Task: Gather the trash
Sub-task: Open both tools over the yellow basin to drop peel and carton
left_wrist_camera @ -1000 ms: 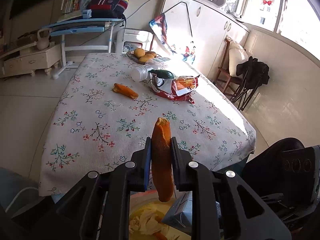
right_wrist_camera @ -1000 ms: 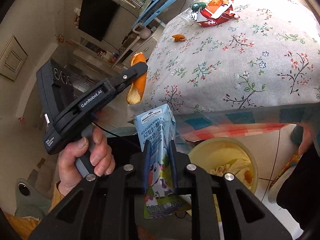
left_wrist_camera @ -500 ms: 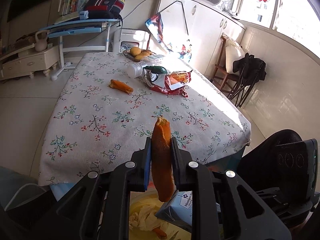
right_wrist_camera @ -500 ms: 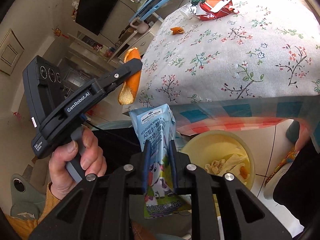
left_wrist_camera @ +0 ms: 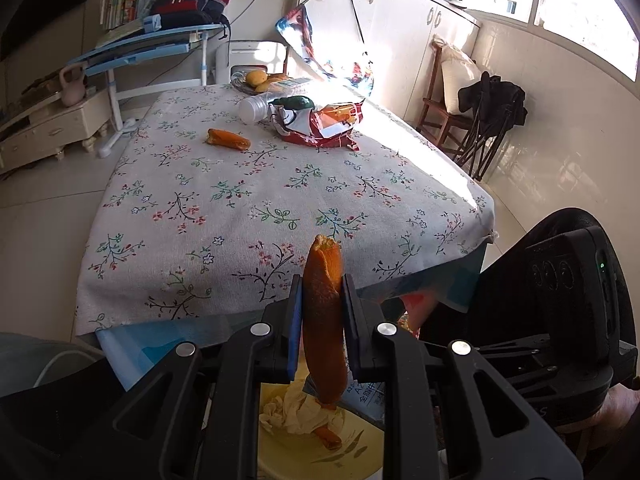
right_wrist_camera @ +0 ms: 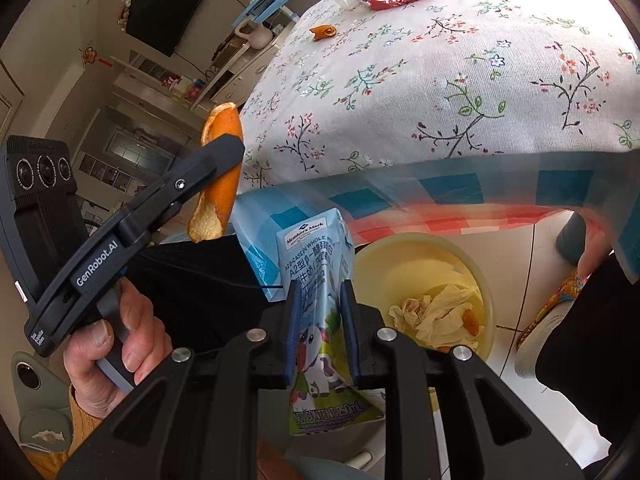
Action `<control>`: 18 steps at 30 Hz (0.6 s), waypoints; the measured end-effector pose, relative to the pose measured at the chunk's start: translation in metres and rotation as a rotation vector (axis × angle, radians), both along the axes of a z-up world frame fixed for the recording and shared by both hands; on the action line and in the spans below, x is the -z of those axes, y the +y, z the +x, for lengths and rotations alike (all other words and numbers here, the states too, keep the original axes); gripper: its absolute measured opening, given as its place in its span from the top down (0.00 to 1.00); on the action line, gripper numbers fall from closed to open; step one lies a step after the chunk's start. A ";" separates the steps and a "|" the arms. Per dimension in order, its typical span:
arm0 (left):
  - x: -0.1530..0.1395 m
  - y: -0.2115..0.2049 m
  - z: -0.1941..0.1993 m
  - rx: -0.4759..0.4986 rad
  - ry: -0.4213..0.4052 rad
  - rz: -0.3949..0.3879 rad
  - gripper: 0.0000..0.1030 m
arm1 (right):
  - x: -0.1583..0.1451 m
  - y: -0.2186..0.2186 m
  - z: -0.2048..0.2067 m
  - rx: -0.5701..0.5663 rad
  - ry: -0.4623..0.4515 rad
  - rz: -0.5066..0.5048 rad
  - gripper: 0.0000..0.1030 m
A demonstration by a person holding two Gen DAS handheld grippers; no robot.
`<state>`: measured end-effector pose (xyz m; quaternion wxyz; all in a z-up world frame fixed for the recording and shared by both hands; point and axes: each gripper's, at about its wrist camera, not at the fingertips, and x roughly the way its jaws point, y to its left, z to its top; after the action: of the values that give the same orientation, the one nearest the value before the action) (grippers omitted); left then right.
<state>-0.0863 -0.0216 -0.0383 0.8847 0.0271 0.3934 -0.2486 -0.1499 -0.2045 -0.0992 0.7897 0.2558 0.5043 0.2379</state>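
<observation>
My left gripper (left_wrist_camera: 321, 304) is shut on a long orange peel (left_wrist_camera: 323, 320) and holds it upright above a yellow bin (left_wrist_camera: 352, 452) on the floor by the table's near edge. The left gripper and its peel (right_wrist_camera: 218, 172) also show in the right wrist view. My right gripper (right_wrist_camera: 319, 308) is shut on a light blue milk carton (right_wrist_camera: 316, 264), just left of the yellow bin (right_wrist_camera: 384, 264), which holds crumpled tissue (right_wrist_camera: 436, 312) and peel bits. On the floral tablecloth (left_wrist_camera: 256, 184) lie another orange peel (left_wrist_camera: 228, 139), a red snack wrapper (left_wrist_camera: 324, 124) and a clear plastic bottle (left_wrist_camera: 256, 109).
A fruit plate (left_wrist_camera: 256, 80) stands at the table's far end. A blue desk (left_wrist_camera: 152, 48), a white cabinet (left_wrist_camera: 400, 32) and a chair with black cloth (left_wrist_camera: 488, 112) surround the table. A slippered foot (right_wrist_camera: 544, 320) stands right of the bin.
Both grippers have drawn back from the table and come lower toward the bin. The table looks farther away. Each grip is unchanged.
</observation>
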 end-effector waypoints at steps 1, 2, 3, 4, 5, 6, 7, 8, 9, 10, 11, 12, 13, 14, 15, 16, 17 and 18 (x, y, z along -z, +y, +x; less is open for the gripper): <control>0.002 -0.001 -0.002 0.002 0.012 0.011 0.83 | 0.000 -0.002 0.000 0.011 0.002 -0.003 0.73; 0.005 -0.001 -0.003 0.006 0.024 0.021 0.82 | 0.000 -0.004 -0.001 0.022 0.001 -0.004 0.68; 0.008 -0.002 -0.004 0.012 0.038 0.032 0.82 | -0.001 -0.006 -0.001 0.033 -0.004 0.000 0.68; 0.012 -0.003 -0.006 0.019 0.053 0.045 0.82 | -0.003 -0.008 -0.002 0.044 -0.010 0.002 0.68; 0.015 -0.005 -0.008 0.029 0.070 0.058 0.82 | -0.005 -0.011 -0.003 0.056 -0.019 0.003 0.68; 0.019 -0.007 -0.010 0.038 0.086 0.071 0.82 | -0.006 -0.012 -0.003 0.068 -0.028 0.002 0.67; 0.023 -0.009 -0.011 0.050 0.103 0.085 0.82 | -0.007 -0.014 -0.004 0.080 -0.036 0.002 0.67; 0.027 -0.012 -0.013 0.064 0.122 0.099 0.82 | -0.009 -0.017 -0.005 0.094 -0.046 0.003 0.67; 0.031 -0.014 -0.014 0.078 0.142 0.111 0.82 | -0.011 -0.019 -0.005 0.108 -0.055 0.004 0.67; 0.037 -0.016 -0.016 0.096 0.171 0.123 0.82 | -0.012 -0.022 -0.006 0.124 -0.064 0.004 0.66; 0.043 -0.019 -0.018 0.114 0.203 0.136 0.82 | -0.014 -0.024 -0.006 0.140 -0.073 0.005 0.65; 0.048 -0.022 -0.019 0.127 0.225 0.154 0.82 | -0.016 -0.027 -0.007 0.154 -0.081 0.008 0.64; 0.051 -0.026 -0.021 0.135 0.233 0.177 0.80 | -0.018 -0.031 -0.006 0.169 -0.087 0.011 0.63; 0.053 -0.029 -0.024 0.144 0.234 0.195 0.76 | -0.019 -0.033 -0.007 0.181 -0.093 0.012 0.63; 0.054 -0.031 -0.025 0.149 0.230 0.203 0.73 | -0.020 -0.036 -0.007 0.190 -0.096 0.014 0.62; 0.052 -0.031 -0.027 0.150 0.223 0.205 0.66 | -0.019 -0.037 -0.007 0.198 -0.099 0.015 0.62; 0.051 -0.030 -0.027 0.146 0.214 0.205 0.60 | -0.020 -0.038 -0.008 0.204 -0.101 0.016 0.60; 0.049 -0.029 -0.028 0.140 0.206 0.201 0.58 | -0.020 -0.038 -0.008 0.209 -0.103 0.015 0.59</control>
<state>-0.1142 -0.0511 -0.0873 0.8130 0.1173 0.5019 -0.2707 -0.1578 -0.2424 -0.0788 0.8331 0.3003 0.4319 0.1710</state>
